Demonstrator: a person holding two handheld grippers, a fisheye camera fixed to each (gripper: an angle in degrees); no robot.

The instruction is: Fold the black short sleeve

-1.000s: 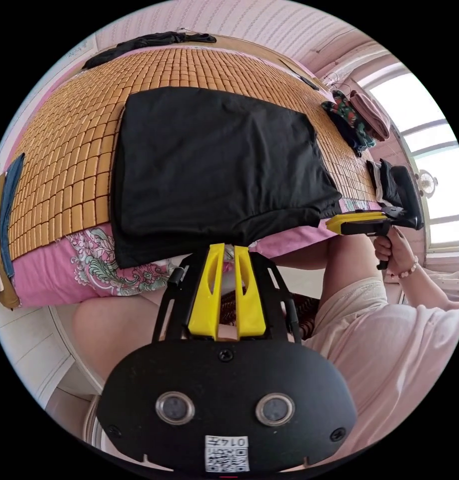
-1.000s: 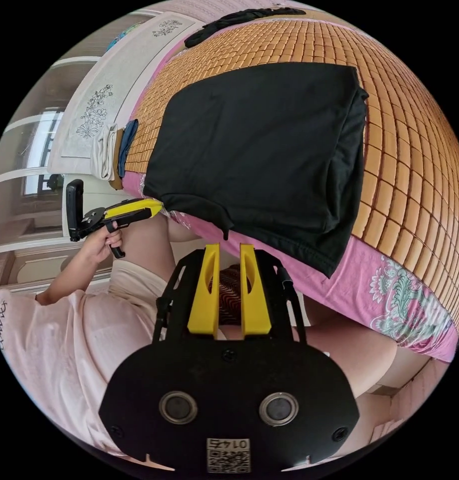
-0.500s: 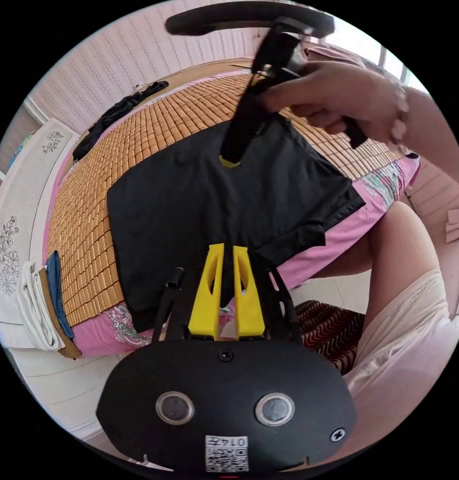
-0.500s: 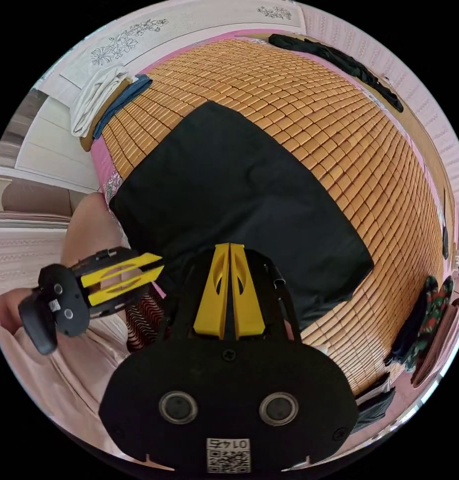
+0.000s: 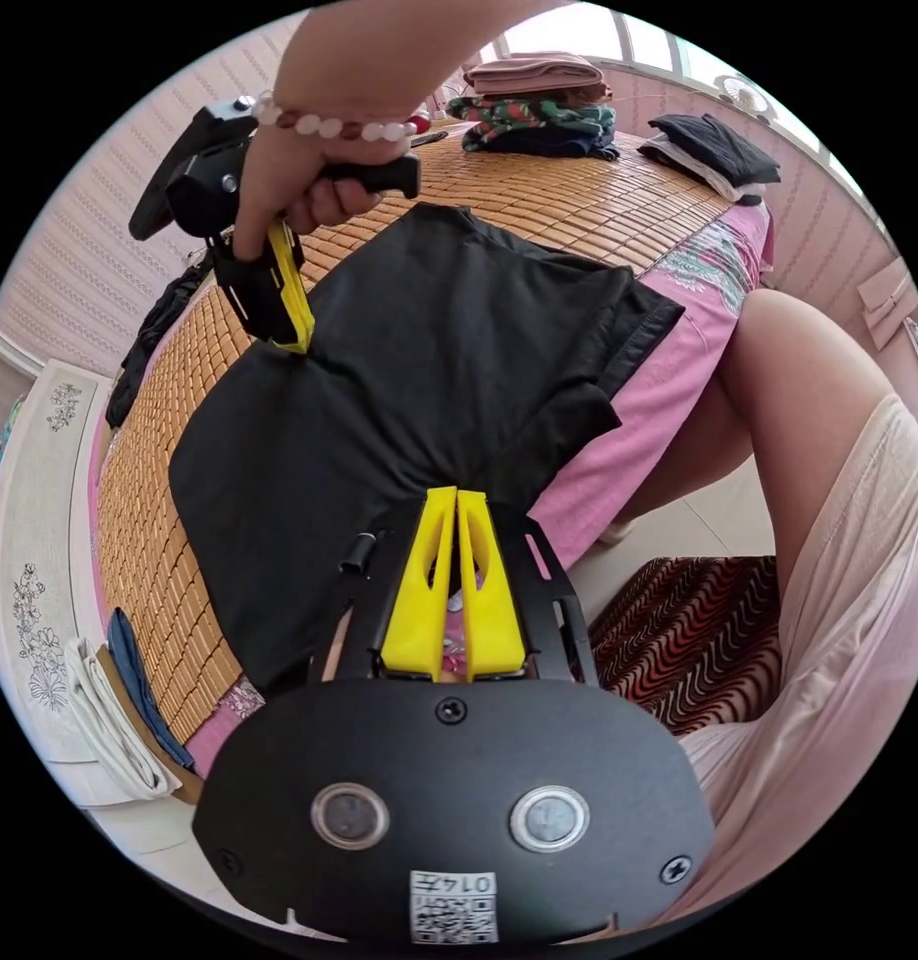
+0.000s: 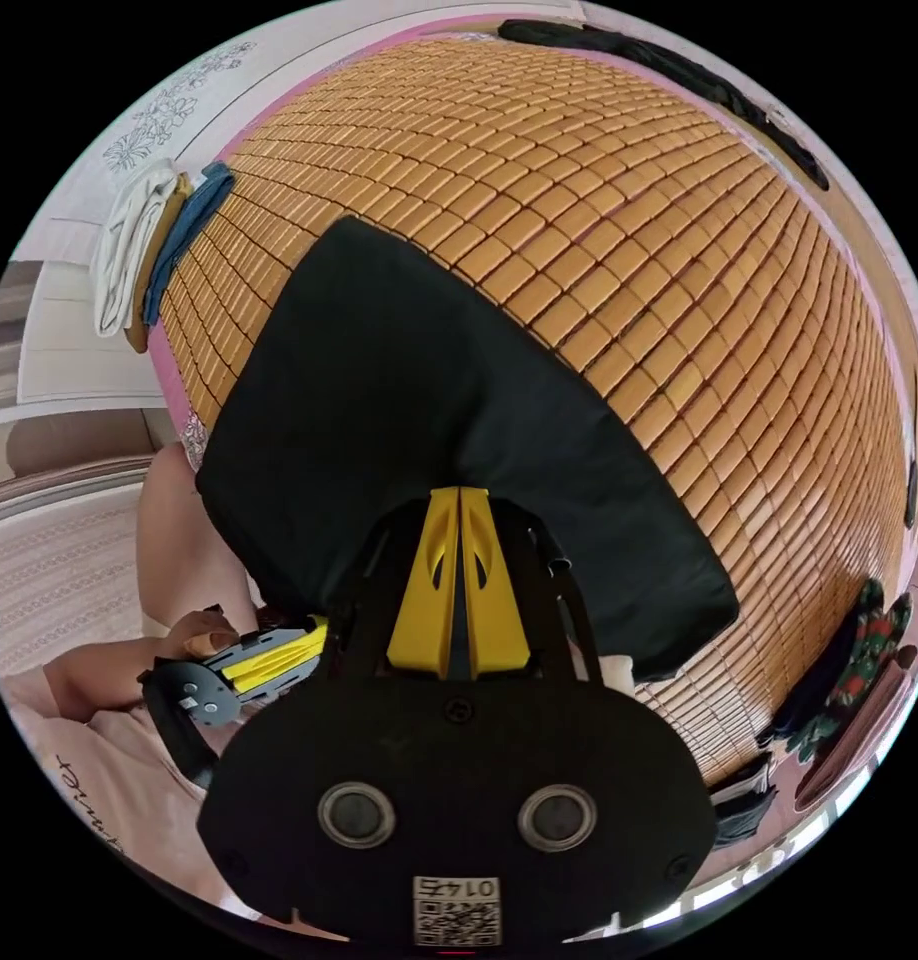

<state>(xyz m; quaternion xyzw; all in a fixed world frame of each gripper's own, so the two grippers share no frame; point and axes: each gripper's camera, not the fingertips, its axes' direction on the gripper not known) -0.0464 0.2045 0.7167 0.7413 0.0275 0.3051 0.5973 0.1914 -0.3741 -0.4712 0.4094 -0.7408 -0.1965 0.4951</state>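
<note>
On the bamboo mat (image 6: 679,300), both tongs have just closed on the black short sleeve (image 5: 399,400): left gripper (image 5: 457,498) at six o'clock, right gripper (image 5: 297,335) at ten, so a fold looks ready.

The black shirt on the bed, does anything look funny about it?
Yes. The black shirt hangs partly off the bamboo mat, over the pink bed edge, with one sleeve bunched and crooked.
</note>
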